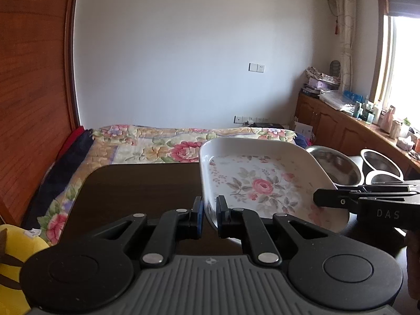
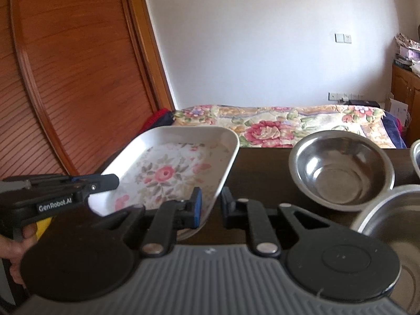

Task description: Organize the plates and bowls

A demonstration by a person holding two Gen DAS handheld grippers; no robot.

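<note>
A white rectangular plate with a rose pattern (image 1: 260, 183) hangs tilted over the dark table (image 1: 136, 189), held from both sides. My left gripper (image 1: 210, 210) is shut on the plate's near left rim. In the same view my right gripper (image 1: 319, 199) comes in from the right and clamps the opposite rim. The right wrist view shows the plate (image 2: 168, 170) with my right gripper (image 2: 211, 204) shut on its near right edge, and the left gripper (image 2: 114, 181) pinching the left rim. A steel bowl (image 2: 341, 170) stands on the table (image 2: 262, 173) to the plate's right.
More steel bowls (image 2: 393, 225) crowd the table's right end, one partly cut off (image 2: 416, 157). A bed with a floral quilt (image 1: 157, 147) lies beyond the table's far edge. A wooden louvred door (image 2: 65, 92) stands to the left and a yellow toy (image 1: 15, 257) lies low on the left.
</note>
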